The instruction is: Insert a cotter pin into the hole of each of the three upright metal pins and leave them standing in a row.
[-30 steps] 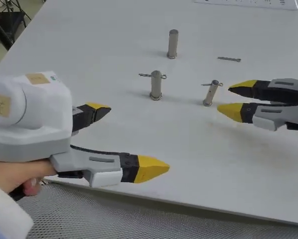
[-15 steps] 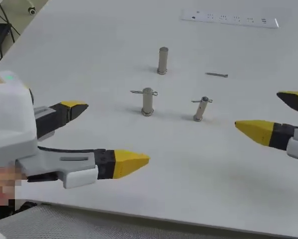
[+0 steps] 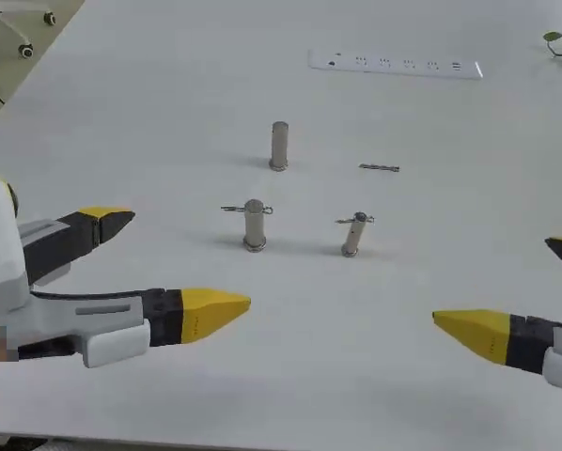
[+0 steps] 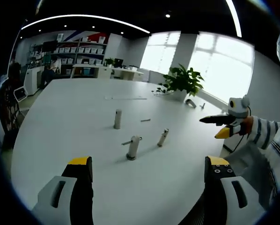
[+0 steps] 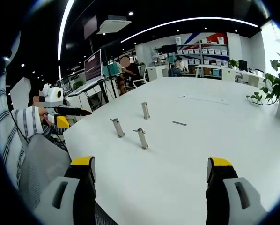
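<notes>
table [image 3: 168, 113]; left gripper [image 3: 189, 259], right gripper [image 3: 491, 281] agape, empty

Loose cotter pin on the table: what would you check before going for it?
1. Loose cotter pin lies free on the table: ok.
2. Far metal pin upright, nothing through it: ok.
3. Near-left metal pin upright, inserted cotter pin through it: ok.
4. Near-right metal pin has one too, but leans: not ok.
5. Left gripper and right gripper open, empty: ok.
6. Which way the far pin's hole faces: cannot tell.
</notes>
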`<state>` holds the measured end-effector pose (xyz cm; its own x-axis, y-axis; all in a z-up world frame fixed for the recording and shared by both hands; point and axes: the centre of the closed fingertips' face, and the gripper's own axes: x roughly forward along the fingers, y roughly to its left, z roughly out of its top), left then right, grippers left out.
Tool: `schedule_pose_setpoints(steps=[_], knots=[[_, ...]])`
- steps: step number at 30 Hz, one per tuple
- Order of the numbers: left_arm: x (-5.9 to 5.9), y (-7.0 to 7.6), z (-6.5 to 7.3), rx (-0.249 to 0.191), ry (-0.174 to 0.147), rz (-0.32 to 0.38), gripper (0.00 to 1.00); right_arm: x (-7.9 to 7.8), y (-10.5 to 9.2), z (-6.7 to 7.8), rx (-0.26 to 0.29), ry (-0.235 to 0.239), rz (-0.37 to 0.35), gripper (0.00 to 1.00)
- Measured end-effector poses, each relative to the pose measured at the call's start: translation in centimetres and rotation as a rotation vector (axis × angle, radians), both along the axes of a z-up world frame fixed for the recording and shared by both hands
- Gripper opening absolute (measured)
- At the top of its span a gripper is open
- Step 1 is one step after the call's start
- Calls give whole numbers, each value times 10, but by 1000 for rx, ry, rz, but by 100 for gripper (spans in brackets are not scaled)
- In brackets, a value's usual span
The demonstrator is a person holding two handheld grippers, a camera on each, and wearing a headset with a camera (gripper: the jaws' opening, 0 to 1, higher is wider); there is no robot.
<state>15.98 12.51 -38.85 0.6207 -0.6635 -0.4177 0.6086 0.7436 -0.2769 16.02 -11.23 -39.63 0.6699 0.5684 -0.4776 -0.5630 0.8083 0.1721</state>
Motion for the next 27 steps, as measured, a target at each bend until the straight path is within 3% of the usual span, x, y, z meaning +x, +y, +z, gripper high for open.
schedule_pose_setpoints(steps=[10, 15, 19, 20, 21, 27], knots=[[40, -1, 10, -7, -30, -15, 99, -3, -12, 5, -16, -4, -73, 97], [75, -3, 21, 7, -65, -25, 99, -6, -19, 6, -19, -1, -108, 95], [103, -7, 26, 60, -101, -70, 96, -8, -22, 6, -10, 4, -128, 95], [105, -8, 26, 67, -103, -77, 96, -9, -22, 6, -10, 3, -130, 95], [115, -12, 27, 84, -112, -88, 96, -10, -23, 6, -10, 3, -135, 94], [141, -29, 24, 102, -105, -121, 89, -13, -26, 4, -9, 16, -155, 93]])
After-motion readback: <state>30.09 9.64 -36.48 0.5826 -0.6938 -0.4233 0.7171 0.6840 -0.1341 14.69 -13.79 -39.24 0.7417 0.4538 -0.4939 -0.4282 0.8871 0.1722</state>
